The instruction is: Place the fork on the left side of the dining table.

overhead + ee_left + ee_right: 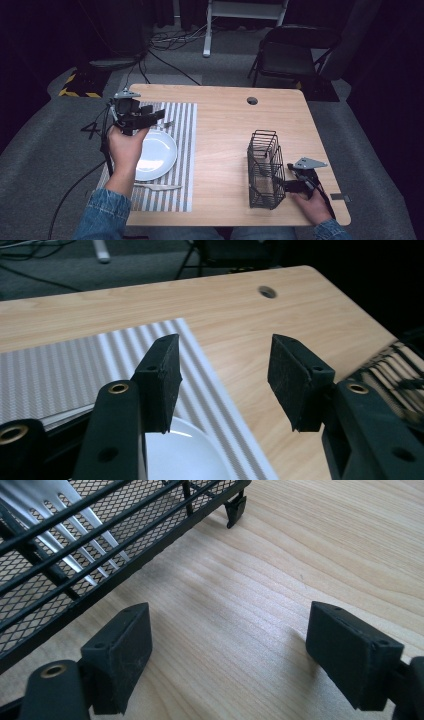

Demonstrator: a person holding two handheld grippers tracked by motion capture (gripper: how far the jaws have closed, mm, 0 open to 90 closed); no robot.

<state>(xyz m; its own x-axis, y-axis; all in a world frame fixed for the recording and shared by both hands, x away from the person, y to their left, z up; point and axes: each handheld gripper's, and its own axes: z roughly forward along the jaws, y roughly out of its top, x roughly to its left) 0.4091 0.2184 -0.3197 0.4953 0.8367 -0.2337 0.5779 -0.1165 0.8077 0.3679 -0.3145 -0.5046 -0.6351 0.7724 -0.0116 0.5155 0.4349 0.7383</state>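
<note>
My left gripper (pixel 158 116) hangs above the far edge of a white plate (pixel 157 152) on a striped placemat (pixel 185 150). Its jaws are open with nothing between them, as the left gripper view shows (pixel 225 385), with the plate (pixel 190 455) just below. A knife (pixel 157 186) lies on the mat in front of the plate. A small silver piece of cutlery (pixel 169 123) lies by the plate's far rim. My right gripper (pixel 281 186) rests low beside a black wire basket (pixel 265 170), open (pixel 225 655) over bare wood. A fork (pixel 85 520) shows through the basket's mesh (pixel 150 510).
The wooden table (pixel 225 130) has a round cable hole (pixel 252 100) at the back. A black chair (pixel 292 52) and a white desk leg (pixel 207 30) stand beyond it. Cables trail over the floor at the left (pixel 75 185).
</note>
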